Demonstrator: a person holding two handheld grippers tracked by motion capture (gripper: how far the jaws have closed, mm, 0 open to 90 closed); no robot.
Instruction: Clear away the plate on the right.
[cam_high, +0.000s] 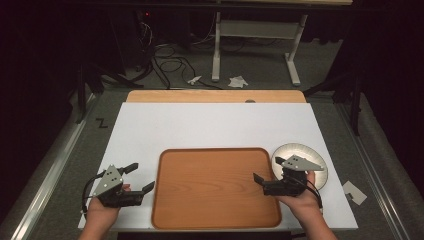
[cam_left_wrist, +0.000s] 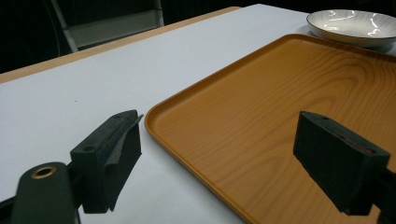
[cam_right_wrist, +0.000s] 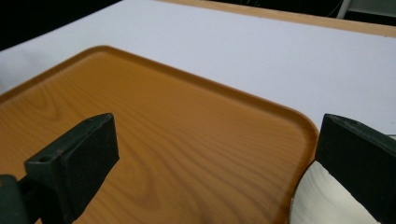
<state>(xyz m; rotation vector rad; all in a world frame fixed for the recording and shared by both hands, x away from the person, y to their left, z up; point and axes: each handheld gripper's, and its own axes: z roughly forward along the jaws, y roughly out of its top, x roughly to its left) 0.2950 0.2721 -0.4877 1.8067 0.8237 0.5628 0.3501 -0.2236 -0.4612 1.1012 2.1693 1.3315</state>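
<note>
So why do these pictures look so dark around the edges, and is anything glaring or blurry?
High view: light falls on the white table, the room behind stays black. Left gripper view: bright glare streaks on the plate. Right gripper view: the near jaws look soft, the tray sharper.

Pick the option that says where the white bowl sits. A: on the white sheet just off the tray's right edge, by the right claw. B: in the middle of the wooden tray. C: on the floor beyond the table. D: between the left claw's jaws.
A: in the high view the white bowl rests on the white sheet, beside the wooden tray and under the right claw.
</note>
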